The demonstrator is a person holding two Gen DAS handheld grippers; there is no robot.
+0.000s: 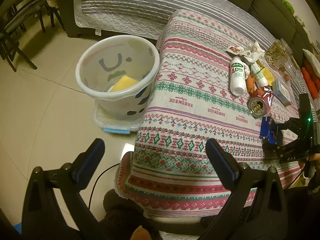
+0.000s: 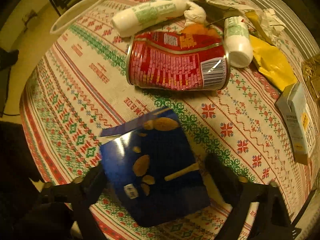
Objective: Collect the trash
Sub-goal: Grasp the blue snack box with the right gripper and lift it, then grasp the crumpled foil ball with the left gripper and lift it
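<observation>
A blue drink carton point(image 2: 152, 160) printed with almonds lies on the patterned tablecloth point(image 2: 70, 104). My right gripper point(image 2: 154, 166) points down over it with a finger on each side. The left pad touches the carton's edge and the right pad stands just off it. From the left wrist view the right gripper point(image 1: 272, 138) and the carton point(image 1: 267, 129) sit at the table's right. My left gripper point(image 1: 154, 143) hangs open and empty over the table's near corner. A crushed red can point(image 2: 176, 64), two white bottles point(image 2: 144, 14) point(image 2: 238, 42) and a yellow wrapper point(image 2: 274, 64) lie beyond the carton.
A translucent white bin point(image 1: 84, 68) with a yellow thing inside stands on a clear box point(image 1: 112, 124) on the floor left of the table. A small carton box point(image 2: 300, 120), a glass jar point(image 1: 278, 52) and carrots point(image 1: 310, 80) are at the right. A striped sofa point(image 1: 140, 6) is behind.
</observation>
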